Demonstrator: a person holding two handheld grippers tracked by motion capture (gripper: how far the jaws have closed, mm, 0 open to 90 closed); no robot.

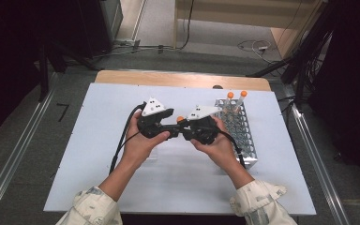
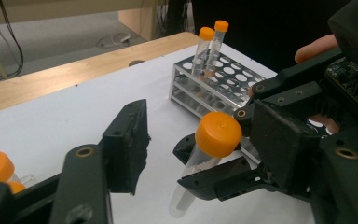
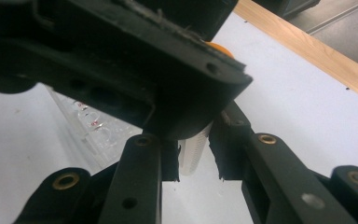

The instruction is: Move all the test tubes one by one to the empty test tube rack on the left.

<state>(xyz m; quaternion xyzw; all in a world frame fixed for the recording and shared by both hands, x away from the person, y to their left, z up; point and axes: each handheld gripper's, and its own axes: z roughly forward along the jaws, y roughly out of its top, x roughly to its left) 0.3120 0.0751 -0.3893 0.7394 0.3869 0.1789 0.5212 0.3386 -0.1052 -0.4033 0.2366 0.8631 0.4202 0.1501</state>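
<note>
Orange-capped clear tube (image 2: 205, 158) apparently clamped in right gripper (image 2: 223, 154); left gripper (image 2: 168, 140) gapes empty.

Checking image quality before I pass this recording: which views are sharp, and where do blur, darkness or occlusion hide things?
High view: evenly lit white table, dark surroundings, both grippers small but readable. Left gripper view: the orange-capped tube and rack are fairly sharp; its own near jaws are soft. Right gripper view: the left gripper, close and dark, blocks the upper frame, and the tube between the jaws is barely visible.
</note>
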